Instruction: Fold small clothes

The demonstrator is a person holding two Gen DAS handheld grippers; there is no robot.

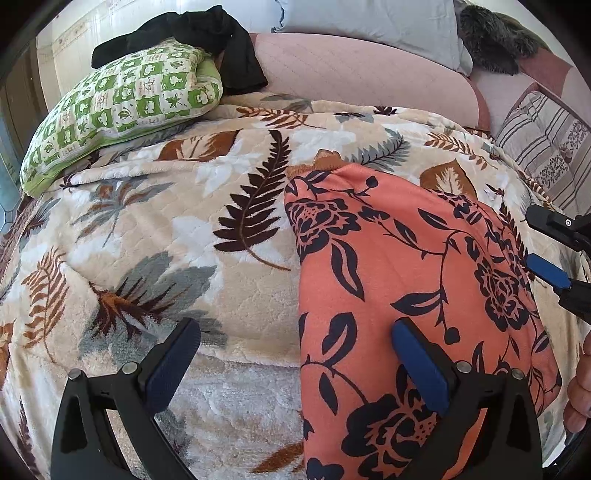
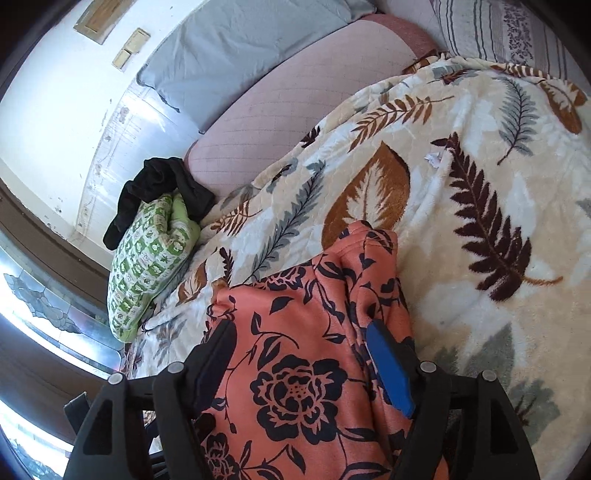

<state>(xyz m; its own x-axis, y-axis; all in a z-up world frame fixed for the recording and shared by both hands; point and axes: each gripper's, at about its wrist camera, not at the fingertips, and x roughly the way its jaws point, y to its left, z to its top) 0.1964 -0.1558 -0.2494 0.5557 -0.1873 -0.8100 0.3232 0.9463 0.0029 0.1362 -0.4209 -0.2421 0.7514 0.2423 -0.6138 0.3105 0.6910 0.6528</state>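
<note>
1. One garment is what I am working on: a coral cloth with a dark navy flower print (image 1: 417, 295), lying folded on the leaf-patterned blanket (image 1: 155, 229) that covers the bed. In my right wrist view the same coral cloth (image 2: 303, 350) fills the lower middle, its far corner reaching up toward a large brown leaf in the print.
2. My left gripper (image 1: 295, 365) has its fingers spread wide with nothing between the pads. Its right blue pad sits over the cloth's left part, and its left pad sits over bare blanket, so the cloth's left edge runs between the two.
3. My right gripper (image 2: 299, 365) also stands parted, and the cloth lies in the gap; I see no pinch on the fabric. From the left camera, the right gripper (image 1: 554, 254) shows at the cloth's right edge.
4. Further out, a green-and-white checked pillow (image 1: 122, 110) rests at the blanket's far left, with a black garment (image 1: 207, 40) draped over its top.
5. Behind them are a pink quilted cushion (image 1: 354, 70), a pale blue pillow (image 1: 369, 22) and a striped cushion (image 1: 543, 147) to the right.
</note>
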